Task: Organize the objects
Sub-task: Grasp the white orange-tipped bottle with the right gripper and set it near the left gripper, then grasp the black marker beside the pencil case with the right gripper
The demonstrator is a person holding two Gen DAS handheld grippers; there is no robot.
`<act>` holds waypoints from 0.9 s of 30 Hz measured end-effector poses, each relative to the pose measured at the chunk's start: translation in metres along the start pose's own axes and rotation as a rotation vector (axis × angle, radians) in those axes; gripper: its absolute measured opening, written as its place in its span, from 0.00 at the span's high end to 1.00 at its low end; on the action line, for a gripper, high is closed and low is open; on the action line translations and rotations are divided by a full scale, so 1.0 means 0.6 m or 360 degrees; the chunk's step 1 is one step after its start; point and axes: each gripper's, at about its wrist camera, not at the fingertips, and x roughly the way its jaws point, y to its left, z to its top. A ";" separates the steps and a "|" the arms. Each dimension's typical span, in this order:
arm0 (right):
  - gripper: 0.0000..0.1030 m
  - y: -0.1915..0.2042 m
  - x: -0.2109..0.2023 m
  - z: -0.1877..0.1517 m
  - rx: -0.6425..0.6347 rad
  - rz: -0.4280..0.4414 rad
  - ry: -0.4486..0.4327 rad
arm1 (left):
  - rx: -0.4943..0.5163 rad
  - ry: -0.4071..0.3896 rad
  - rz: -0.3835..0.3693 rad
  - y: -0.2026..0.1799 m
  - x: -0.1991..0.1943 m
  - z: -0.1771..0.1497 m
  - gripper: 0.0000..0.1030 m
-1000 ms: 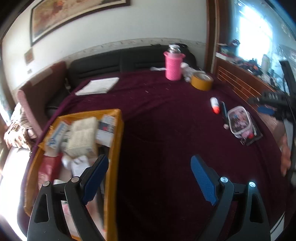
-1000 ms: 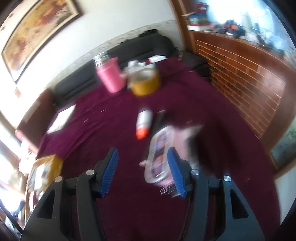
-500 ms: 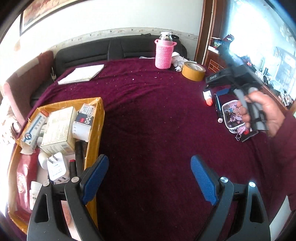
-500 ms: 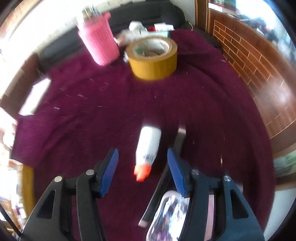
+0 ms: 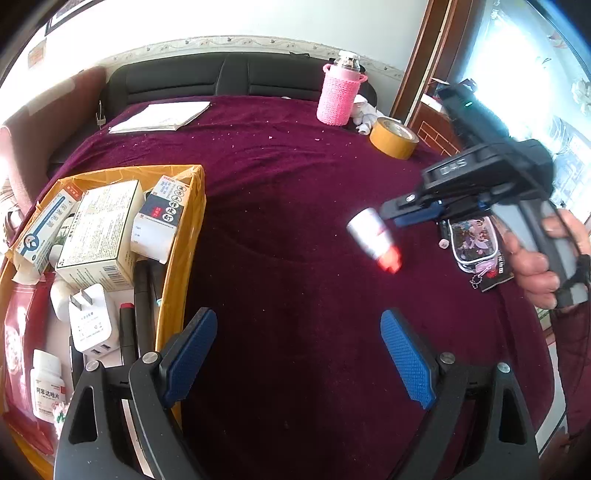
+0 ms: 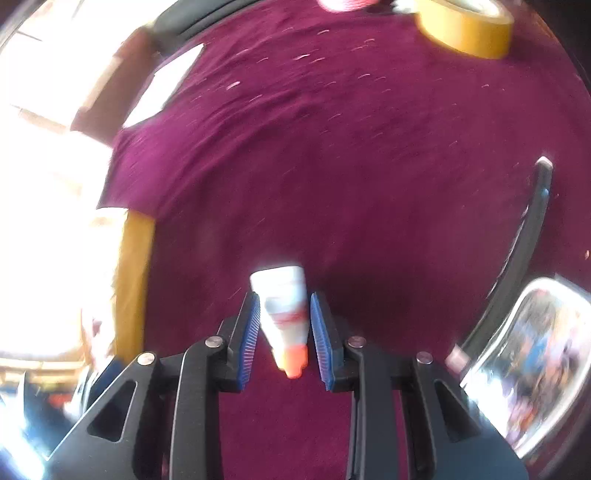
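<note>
The white tube with the orange cap (image 6: 283, 317) was held above the desk (image 5: 295, 221) with its maroon cloth, right of the yellow box (image 5: 184, 236). The right claw (image 6: 284, 332) had just closed on it; the left claw (image 5: 299, 350) stood wide open, holding nothing.

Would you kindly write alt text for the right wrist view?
The right tongs grip a small white bottle with an orange cap, having just closed on it, above a maroon tablecloth. A yellow tape roll sits far behind.

Black sofa (image 5: 225, 79) against a white wall (image 5: 229, 22), bright window (image 5: 517, 92) right.
</note>
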 end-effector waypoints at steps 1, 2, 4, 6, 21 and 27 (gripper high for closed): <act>0.75 0.003 -0.020 -0.003 -0.0025 -0.0056 -0.0065 | -0.0002 -0.0009 -0.0002 0.001 -0.003 -0.001 0.16; 0.74 0.002 -0.046 -0.005 -0.0038 -0.0155 -0.0165 | -0.0007 -0.0011 -0.0005 0.003 -0.004 0.000 0.16; 0.58 -0.023 -0.091 0.002 0.0034 -0.0425 -0.0337 | -0.0018 -0.0010 -0.0026 0.007 -0.006 -0.001 0.16; 0.57 -0.060 -0.113 0.019 0.0136 -0.0669 -0.0417 | -0.0032 -0.0006 -0.0049 0.010 -0.006 -0.001 0.16; 0.87 -0.062 -0.020 0.006 0.0017 -0.0812 -0.0114 | 0.0039 0.0024 -0.0281 0.002 -0.013 -0.005 0.16; 0.87 -0.019 -0.019 -0.083 -0.0124 -0.0719 -0.0103 | 0.0233 0.0096 -0.0276 -0.071 -0.010 -0.034 0.16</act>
